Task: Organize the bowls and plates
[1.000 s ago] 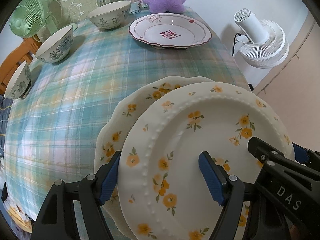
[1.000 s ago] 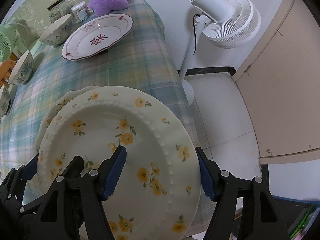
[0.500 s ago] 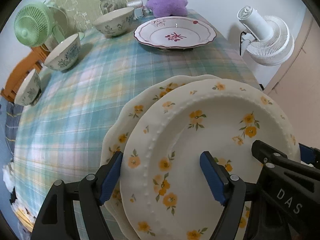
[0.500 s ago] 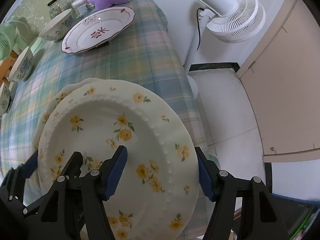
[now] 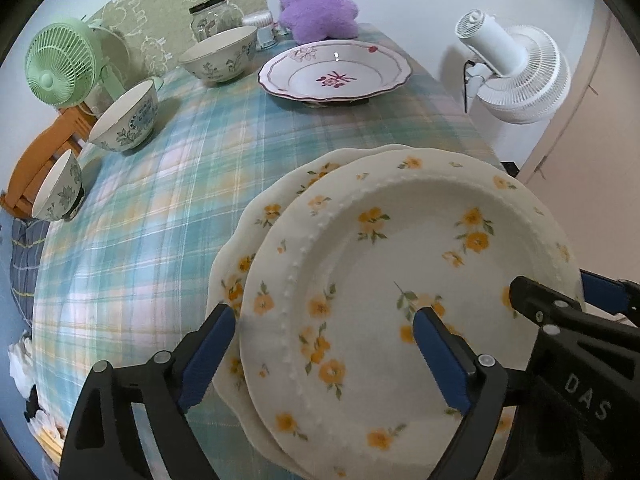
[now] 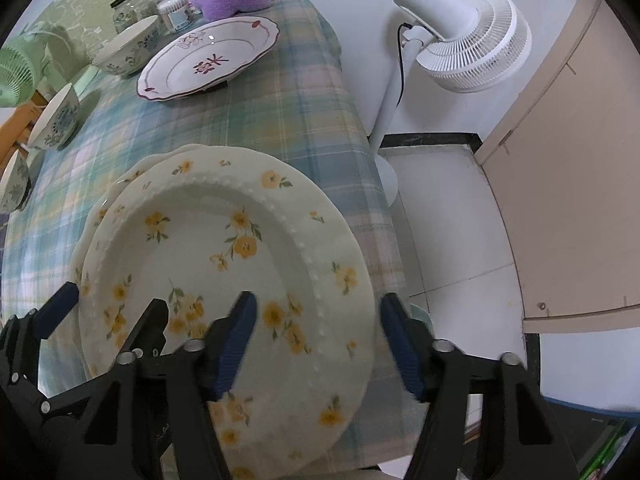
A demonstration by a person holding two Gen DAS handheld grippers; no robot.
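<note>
Both tools, left tool (image 5: 324,344) and right tool (image 6: 318,340), spread wide, each straddling an opposite rim of the yellow-flowered plate (image 5: 400,280), which sits on a second flowered plate (image 5: 256,216) at the near edge of the plaid-covered worktop (image 5: 160,200). Beyond, a red-trimmed plate (image 5: 335,76) lies mid-worktop, with three blue-patterned bowls (image 5: 124,118) lined along the left side. Farthest, a purple plush (image 5: 316,0) rests by the wall, and a white fan (image 6: 460,40) stands beside the worktop.

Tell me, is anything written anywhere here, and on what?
"DAS": white letters on the black body of the right gripper, seen in the left wrist view.
The small white-lidded container beside the glass jar carries a label, too small to read.
The red mark in the middle of the red-rimmed plate is decoration, not readable text.
</note>
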